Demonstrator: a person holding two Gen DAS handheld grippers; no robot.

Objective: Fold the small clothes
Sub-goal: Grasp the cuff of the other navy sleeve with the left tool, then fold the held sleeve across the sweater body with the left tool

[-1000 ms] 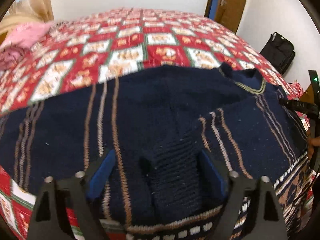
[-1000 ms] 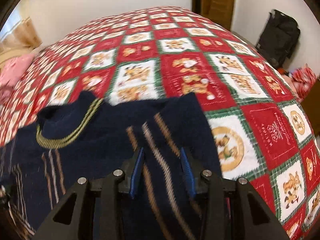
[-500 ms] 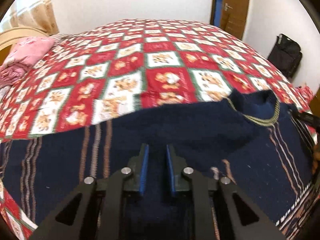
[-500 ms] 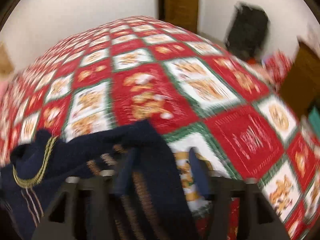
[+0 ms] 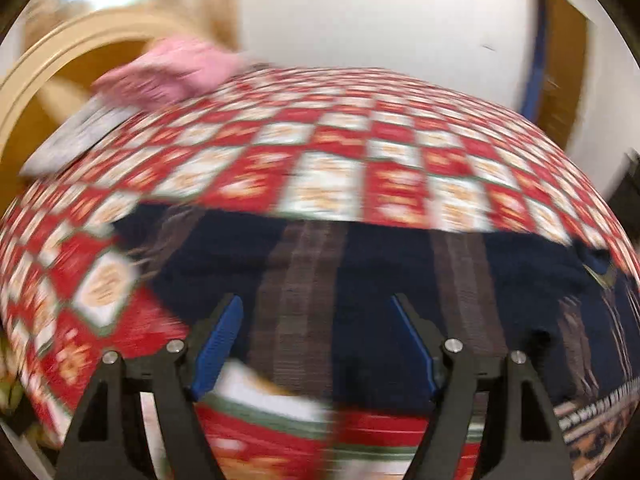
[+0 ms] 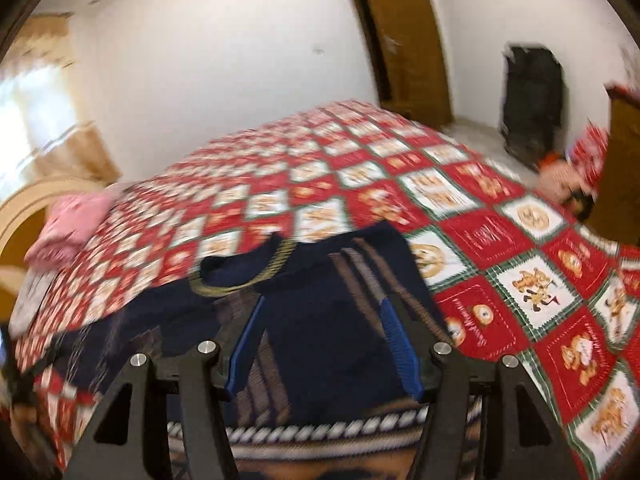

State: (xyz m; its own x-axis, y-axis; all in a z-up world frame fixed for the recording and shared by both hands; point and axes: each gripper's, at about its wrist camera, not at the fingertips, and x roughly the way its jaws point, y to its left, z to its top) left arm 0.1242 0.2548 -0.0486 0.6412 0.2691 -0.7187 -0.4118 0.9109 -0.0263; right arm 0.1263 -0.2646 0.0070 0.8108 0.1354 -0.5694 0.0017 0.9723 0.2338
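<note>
The sweater (image 5: 400, 276) was spread lengthwise along the bed's (image 5: 340, 148) near edge, directly beneath both grippers, left (image 5: 316, 344) and right (image 6: 320, 344), whose fingers had just been opened and were parted, nothing clamped.

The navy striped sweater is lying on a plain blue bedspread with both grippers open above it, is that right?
Not quite. The bedspread is a red, white and green patchwork, as the right wrist view shows. The navy striped sweater lies on it, left gripper and right gripper open.
</note>
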